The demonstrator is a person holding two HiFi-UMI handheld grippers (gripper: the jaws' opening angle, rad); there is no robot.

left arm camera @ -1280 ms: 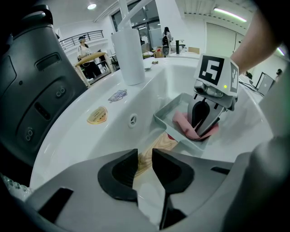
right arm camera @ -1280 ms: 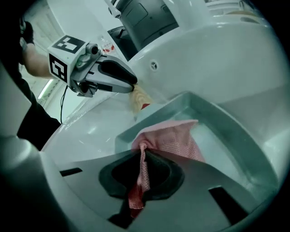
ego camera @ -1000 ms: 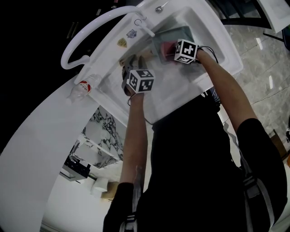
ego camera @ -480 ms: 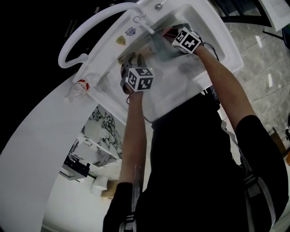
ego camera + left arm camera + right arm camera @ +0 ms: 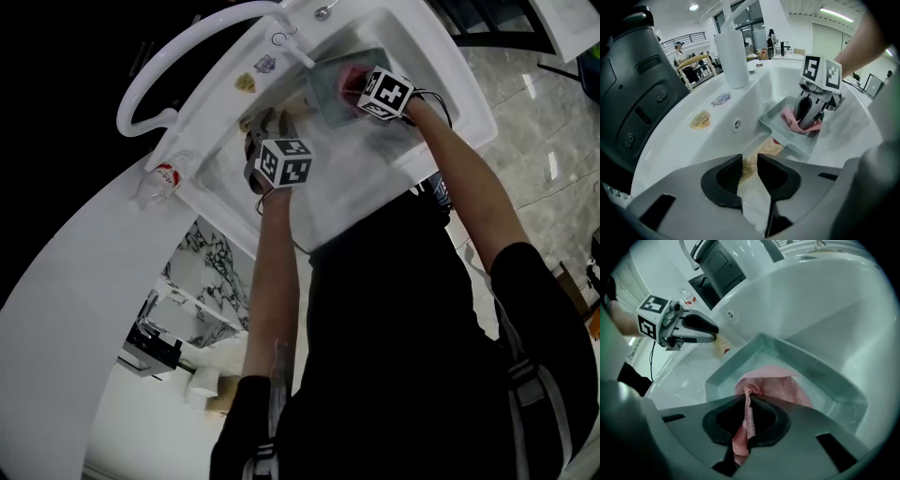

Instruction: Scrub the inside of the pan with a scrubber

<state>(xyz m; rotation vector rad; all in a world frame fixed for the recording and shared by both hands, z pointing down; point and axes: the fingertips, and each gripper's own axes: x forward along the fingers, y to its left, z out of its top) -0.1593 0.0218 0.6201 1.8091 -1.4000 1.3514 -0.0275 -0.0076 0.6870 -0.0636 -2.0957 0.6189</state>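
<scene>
A grey square pan [image 5: 326, 94] lies in the white sink [image 5: 441, 94], its wooden handle [image 5: 758, 154] pointing toward my left gripper [image 5: 749, 176]. That gripper's jaws are shut on the handle, and the right gripper view shows the same grip [image 5: 712, 334]. My right gripper [image 5: 746, 420] reaches into the pan [image 5: 820, 376] and is shut on a pink mesh scrubber [image 5: 776, 385], which spreads over the pan's floor. In the left gripper view the right gripper [image 5: 807, 117] presses the scrubber [image 5: 793, 123] down inside the pan [image 5: 785, 136].
A white curved tap [image 5: 187, 42] arches over the sink's far side, its column [image 5: 731, 56] standing on the rim. A plastic bottle [image 5: 165, 178] lies on the counter left of the sink. An overflow hole [image 5: 737, 124] and stickers [image 5: 700, 119] mark the sink wall.
My right gripper pushed the scrubber toward the pan's far side, then drew it back a little. The left gripper has kept its hold on the handle in the same place.
</scene>
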